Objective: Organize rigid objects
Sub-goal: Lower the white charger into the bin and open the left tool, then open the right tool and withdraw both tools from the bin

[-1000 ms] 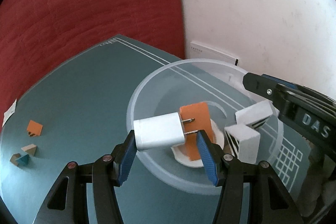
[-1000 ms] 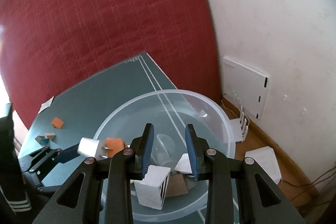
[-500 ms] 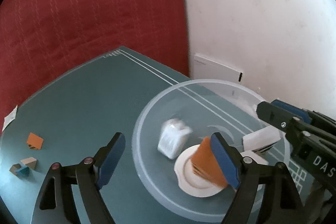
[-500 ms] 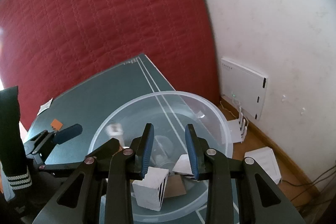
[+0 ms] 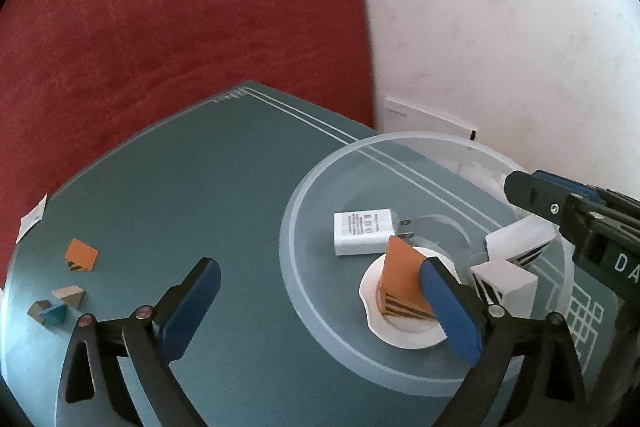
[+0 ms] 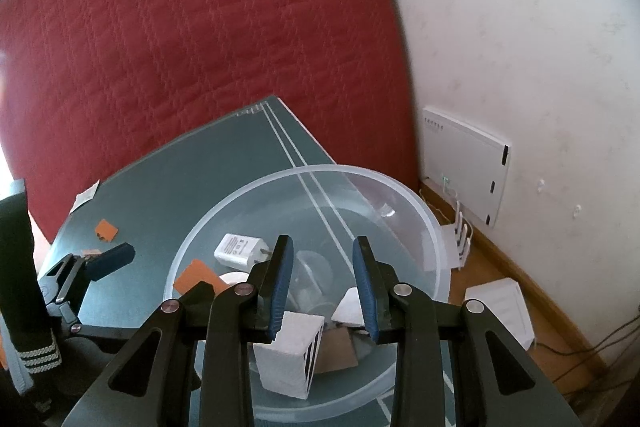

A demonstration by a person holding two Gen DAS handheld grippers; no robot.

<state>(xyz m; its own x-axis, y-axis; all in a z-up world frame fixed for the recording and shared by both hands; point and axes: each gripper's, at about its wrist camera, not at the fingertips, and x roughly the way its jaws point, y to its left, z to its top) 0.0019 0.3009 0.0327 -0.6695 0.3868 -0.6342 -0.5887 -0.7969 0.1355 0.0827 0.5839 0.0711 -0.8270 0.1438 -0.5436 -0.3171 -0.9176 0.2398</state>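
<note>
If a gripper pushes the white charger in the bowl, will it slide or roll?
The white charger would probably slide, not roll: it is boxy and lies flat. It looks rigid and likely light. The clear bowl looks smooth, so it may skid easily.

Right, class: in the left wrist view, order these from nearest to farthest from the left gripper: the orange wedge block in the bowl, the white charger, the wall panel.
1. Orange wedge block, in the bowl, beside the left gripper's right finger.
2. White charger, just behind it.
3. Wall panel, beyond the table.
</note>
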